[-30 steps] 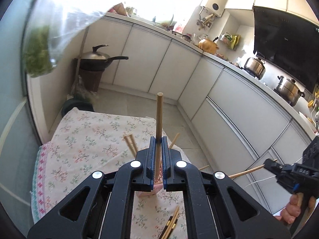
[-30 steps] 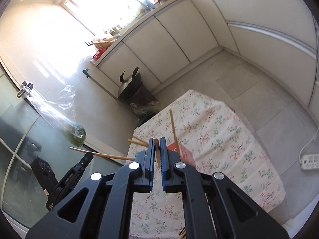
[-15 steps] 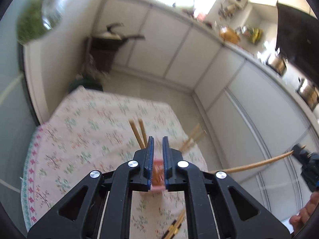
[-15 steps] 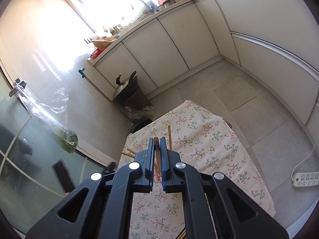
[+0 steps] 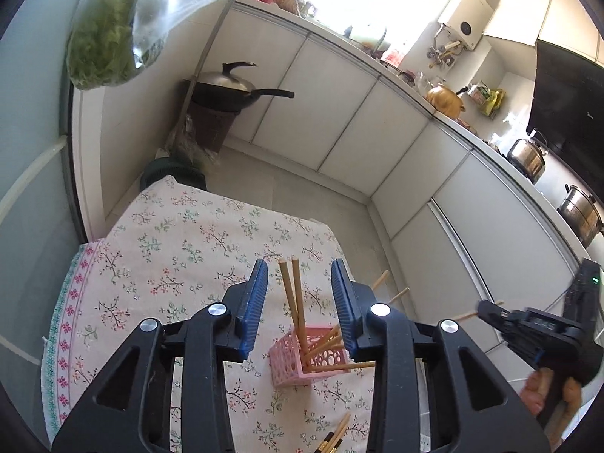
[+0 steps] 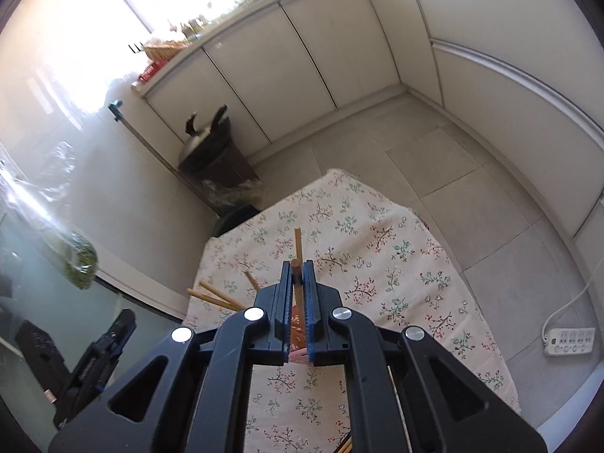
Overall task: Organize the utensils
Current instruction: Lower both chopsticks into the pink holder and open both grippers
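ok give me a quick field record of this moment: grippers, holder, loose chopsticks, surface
left gripper: open, nothing between its pads, jaws just been opening
right gripper: shut on one chopstick
pink holder: on the table, several chopsticks standing or leaning in it
loose chopsticks: lying on the cloth at the near edge
surface: floral tablecloth

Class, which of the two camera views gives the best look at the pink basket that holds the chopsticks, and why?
The left wrist view: the pink basket shows whole on the tablecloth, chopsticks standing in it. In the right wrist view only a pink sliver shows behind the right hand-held gripper.
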Demonstrator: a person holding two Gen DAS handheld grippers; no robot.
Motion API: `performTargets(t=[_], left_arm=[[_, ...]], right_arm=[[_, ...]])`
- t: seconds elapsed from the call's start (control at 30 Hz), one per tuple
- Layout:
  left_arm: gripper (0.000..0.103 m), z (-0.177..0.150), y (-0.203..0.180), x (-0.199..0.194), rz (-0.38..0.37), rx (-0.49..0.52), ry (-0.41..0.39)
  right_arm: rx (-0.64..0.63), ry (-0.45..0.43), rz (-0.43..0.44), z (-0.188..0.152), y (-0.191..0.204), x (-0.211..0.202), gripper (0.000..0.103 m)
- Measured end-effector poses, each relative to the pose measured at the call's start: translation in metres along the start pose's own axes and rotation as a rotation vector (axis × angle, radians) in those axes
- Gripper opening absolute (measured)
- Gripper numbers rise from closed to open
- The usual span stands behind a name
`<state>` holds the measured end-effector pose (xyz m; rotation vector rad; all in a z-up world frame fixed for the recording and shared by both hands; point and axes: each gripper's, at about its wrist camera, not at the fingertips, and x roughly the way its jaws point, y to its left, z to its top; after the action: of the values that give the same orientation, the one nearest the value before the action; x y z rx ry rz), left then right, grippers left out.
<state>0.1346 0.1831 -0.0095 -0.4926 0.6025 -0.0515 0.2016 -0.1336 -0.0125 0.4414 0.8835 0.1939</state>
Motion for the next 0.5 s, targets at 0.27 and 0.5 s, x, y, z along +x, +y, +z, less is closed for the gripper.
performTargets(t=[0.27, 0.5], left_arm=[[0.034, -0.015, -0.030, -0.006, -0.026, 0.111, -0.001], [0.041, -0.035, -0.063, -0.014, -0.028, 0.220, -0.007]], right_arm=[[-0.063, -0.090, -0.059, -0.009, 0.015, -0.014, 0.015], [-0.143, -0.198, -0.165, -0.033, 0.023, -0.044, 0.029]])
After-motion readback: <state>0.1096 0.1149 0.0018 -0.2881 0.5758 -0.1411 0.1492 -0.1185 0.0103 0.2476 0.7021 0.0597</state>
